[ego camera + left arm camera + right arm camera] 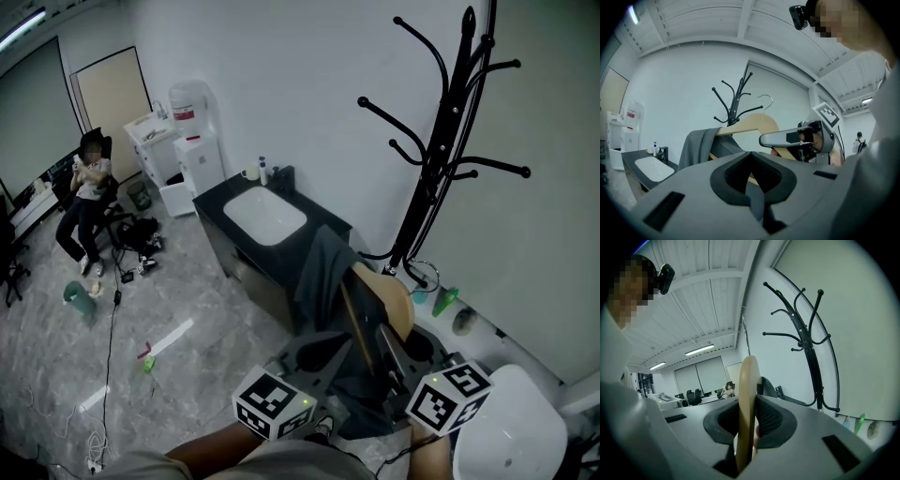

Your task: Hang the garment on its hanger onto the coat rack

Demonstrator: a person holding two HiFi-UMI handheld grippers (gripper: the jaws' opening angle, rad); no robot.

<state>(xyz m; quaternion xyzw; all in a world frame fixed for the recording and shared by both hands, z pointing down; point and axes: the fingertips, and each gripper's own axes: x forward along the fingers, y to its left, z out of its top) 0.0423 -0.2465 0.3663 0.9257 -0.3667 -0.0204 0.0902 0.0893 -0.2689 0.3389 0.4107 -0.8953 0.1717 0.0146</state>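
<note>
Well, the biggest thing before me is the grey marbled floor (187,281), running from a seated person (86,202) far off on my left to the white wall on my right. Against that wall stands the black coat rack (441,150), upright, its curved arms bare. Left of its foot is the dark table (211,202) with a white sink (265,214) set in its top, and a white water dispenser (192,131) beyond it.

Next comes the grey garment (323,272), which drapes over one shoulder of the wooden hanger (389,300) and hangs down in front of the table. It is in the air just ahead of me, well apart from the rack and below its arms, so it is not yet hung.

My right tongs (747,427) are clamped on the hanger's flat wooden body, which stands edge-on between the ribbed pads in the right gripper view. My left tongs (752,187) are drawn together on a fold of the grey cloth, a strip of it pinched in the seam, with the hanger's lower bar showing in the hollow above. From the left gripper view the hanger's metal hook (765,99) points up, beside the rack but not touching it.

Smallest, a soap bottle (262,171) stands at the sink's back edge
</note>
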